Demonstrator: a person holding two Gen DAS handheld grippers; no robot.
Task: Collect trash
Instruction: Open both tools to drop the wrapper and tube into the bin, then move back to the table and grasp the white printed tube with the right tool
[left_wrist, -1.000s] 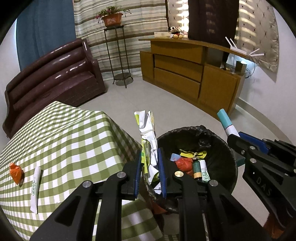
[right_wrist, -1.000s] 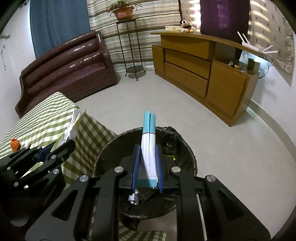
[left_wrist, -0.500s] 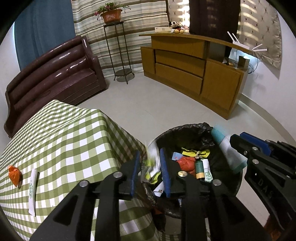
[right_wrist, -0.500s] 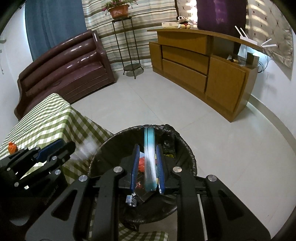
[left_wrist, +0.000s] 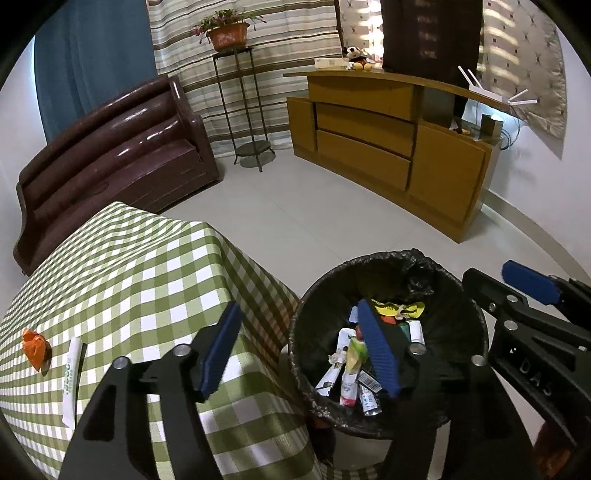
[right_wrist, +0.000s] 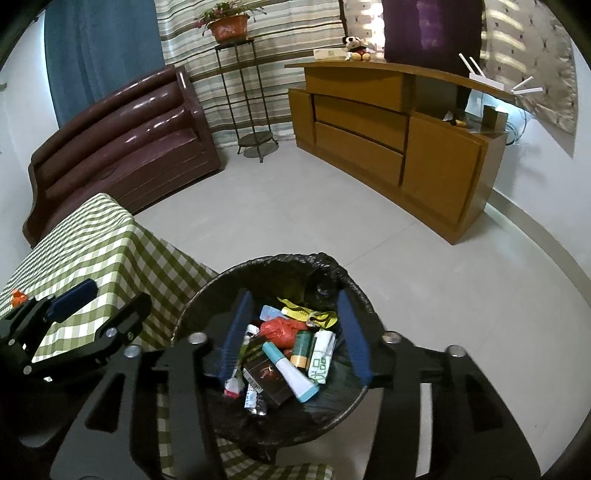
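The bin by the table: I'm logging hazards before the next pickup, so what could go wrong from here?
1. The bin stands tight against the hanging tablecloth; swinging the left gripper back could snag the cloth or nudge the bin.
2. The orange wrapper and white sachet lie near the table's edge and might get knocked off.

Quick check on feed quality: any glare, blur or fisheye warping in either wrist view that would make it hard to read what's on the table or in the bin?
Left wrist view: sharp; the orange scrap and white packet read clearly on the checked tablecloth, though straight edges bow and the corners go black. Right wrist view: the trash bin contents are crisp, with window glare only on the brown sofa.
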